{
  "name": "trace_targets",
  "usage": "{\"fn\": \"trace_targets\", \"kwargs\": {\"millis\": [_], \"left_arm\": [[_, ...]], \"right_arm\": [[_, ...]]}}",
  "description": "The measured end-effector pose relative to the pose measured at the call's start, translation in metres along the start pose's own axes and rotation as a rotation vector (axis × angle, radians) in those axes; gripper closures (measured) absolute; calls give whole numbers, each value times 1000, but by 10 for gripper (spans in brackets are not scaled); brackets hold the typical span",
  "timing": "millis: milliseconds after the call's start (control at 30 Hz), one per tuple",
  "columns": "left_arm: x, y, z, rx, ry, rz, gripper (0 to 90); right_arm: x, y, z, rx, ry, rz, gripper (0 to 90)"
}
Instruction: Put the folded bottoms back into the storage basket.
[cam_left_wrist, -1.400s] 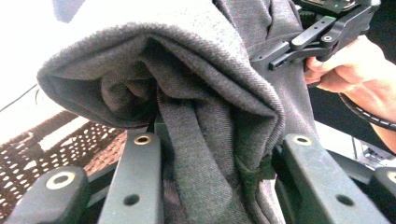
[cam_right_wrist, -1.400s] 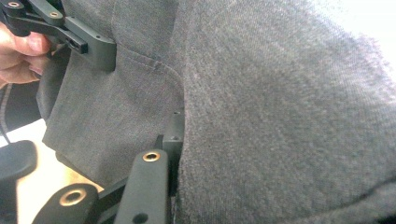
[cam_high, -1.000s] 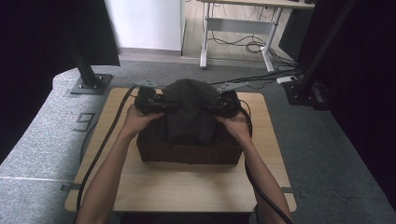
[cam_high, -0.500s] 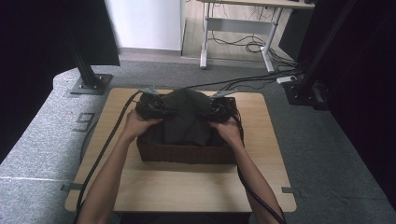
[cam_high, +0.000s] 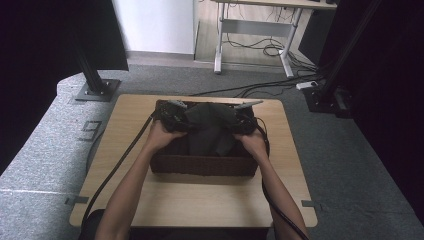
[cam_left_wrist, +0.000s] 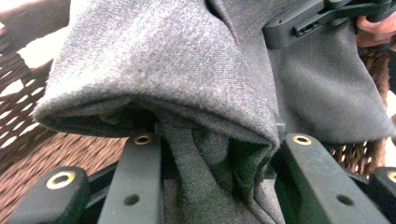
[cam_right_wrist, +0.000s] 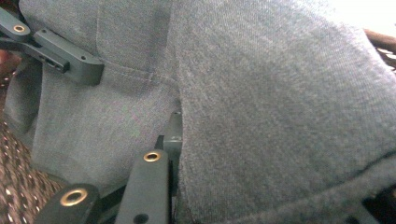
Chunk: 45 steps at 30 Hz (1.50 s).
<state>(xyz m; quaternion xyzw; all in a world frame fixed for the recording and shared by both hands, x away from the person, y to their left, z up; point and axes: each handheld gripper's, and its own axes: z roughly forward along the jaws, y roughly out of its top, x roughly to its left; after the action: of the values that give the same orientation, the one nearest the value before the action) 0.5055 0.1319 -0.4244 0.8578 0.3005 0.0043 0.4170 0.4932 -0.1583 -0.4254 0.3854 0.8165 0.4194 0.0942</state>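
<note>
A folded dark grey garment (cam_high: 210, 127) hangs between my two grippers, low inside a dark brown wicker basket (cam_high: 202, 165) on the wooden table (cam_high: 200, 200). My left gripper (cam_high: 175, 117) holds its left side and my right gripper (cam_high: 245, 122) its right side. In the left gripper view, cloth (cam_left_wrist: 163, 70) is bunched between the jaws of the left gripper (cam_left_wrist: 219, 144), which is shut on it. In the right gripper view, the garment (cam_right_wrist: 280, 93) drapes over the jaws and hides one of them. The basket's weave (cam_left_wrist: 60, 149) lies just beneath.
The basket stands at the middle of the table, near its far edge. Cables trail from both grippers along the forearms to the table's near edge. Black stand bases (cam_high: 95, 90) sit on the grey floor beyond the table, and a desk frame (cam_high: 250, 35) stands farther back.
Both hands have come down with the garment. It hung above the basket's rim before and now sits lower, inside the basket.
</note>
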Motion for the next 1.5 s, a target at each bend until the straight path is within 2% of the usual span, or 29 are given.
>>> {"fn": "trace_targets", "kwargs": {"millis": [133, 233, 333, 467, 533, 600, 633, 700, 733, 767, 833, 900, 967, 1033, 1167, 1300, 1400, 1500], "left_arm": [[5, -10, -16, 33, 38, -10, 631], [10, -15, -20, 50, 48, -25, 630], [9, -13, -11, 67, 46, -42, 629], [6, -4, 11, 102, 40, -64, 623], [7, -2, 22, 128, 58, -78, 612], [8, -1, 27, 161, 116, -85, 582], [10, -2, 27, 178, 163, -101, 549], [14, -2, 22, 195, 227, -120, 485], [13, -1, 19, 209, 271, -118, 452], [13, 0, 14, 234, 335, -101, 410], [13, 1, 5, 236, 371, -92, 372], [14, 2, -2, 237, 384, -99, 331], [13, 2, -8, 232, 418, -84, 312], [13, 0, -11, 220, 429, -82, 278], [11, -5, -19, 184, 426, -63, 217], [7, -9, -24, 174, 420, -46, 146], [3, -13, -31, 156, 429, -30, 132], [1, -15, -36, 138, 410, -31, 96]], "right_arm": [[13, 6, 18, 15, 30, -13, 638], [21, 9, 28, 32, 43, -16, 634], [20, 8, 32, 56, 38, -6, 629], [5, 0, 27, 99, 14, 39, 620], [-3, -3, 26, 130, -9, 66, 601], [-5, -5, 27, 143, -26, 74, 567], [-6, -5, 28, 151, -34, 83, 525], [-7, -3, 30, 155, -76, 91, 396], [-8, -2, 29, 148, -97, 92, 360], [-9, -1, 27, 139, -116, 91, 319], [-12, 1, 23, 127, -149, 87, 272], [-14, 2, 17, 111, -185, 77, 267], [-15, 4, 11, 95, -220, 71, 254], [-15, 5, 5, 73, -238, 62, 242], [-14, 4, -1, 68, -207, 40, 223], [-13, 0, -4, 44, -180, 36, 166], [-10, -2, -6, 42, -167, 22, 130], [-6, -3, -11, 30, -161, 3, 105]]}}
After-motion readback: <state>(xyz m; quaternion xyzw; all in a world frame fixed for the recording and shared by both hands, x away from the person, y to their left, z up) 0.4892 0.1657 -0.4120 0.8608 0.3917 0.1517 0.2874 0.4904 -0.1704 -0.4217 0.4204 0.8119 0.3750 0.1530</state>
